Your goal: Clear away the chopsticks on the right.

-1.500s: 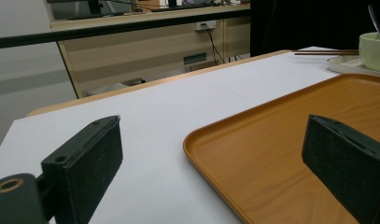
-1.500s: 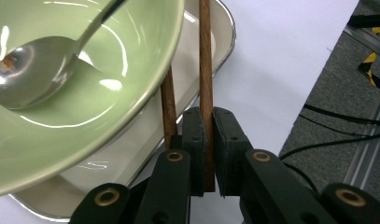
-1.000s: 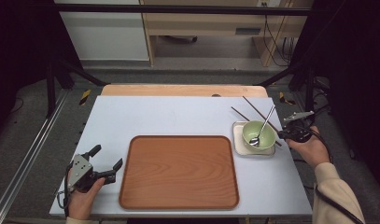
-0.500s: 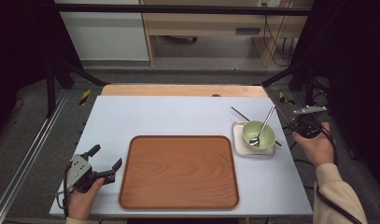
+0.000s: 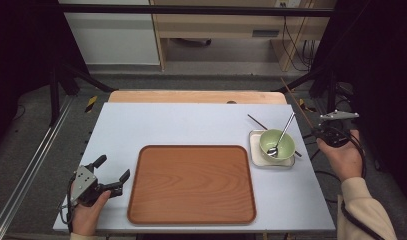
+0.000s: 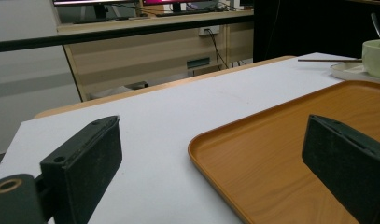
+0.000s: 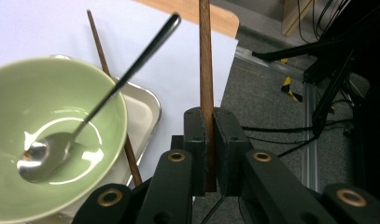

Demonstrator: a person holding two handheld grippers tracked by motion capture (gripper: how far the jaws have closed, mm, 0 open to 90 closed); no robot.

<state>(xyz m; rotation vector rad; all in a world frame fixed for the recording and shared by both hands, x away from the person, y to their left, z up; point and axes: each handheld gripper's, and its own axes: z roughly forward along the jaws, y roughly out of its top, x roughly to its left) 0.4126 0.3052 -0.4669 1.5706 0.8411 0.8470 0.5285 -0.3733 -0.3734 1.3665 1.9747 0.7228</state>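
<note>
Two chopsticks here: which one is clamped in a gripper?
The chopstick clamped upright in the right gripper; the other chopstick lies on the table behind the green bowl.

This is looking like a lab or recording room rather than a home. A white worktable is standing on grey carpeted floor, with black stand legs bracing at 10 and 2 o'clock. Cables are hanging down at 1 o'clock beside a wall socket. A pale wood bench is carrying monitors at 12 o'clock.
</note>
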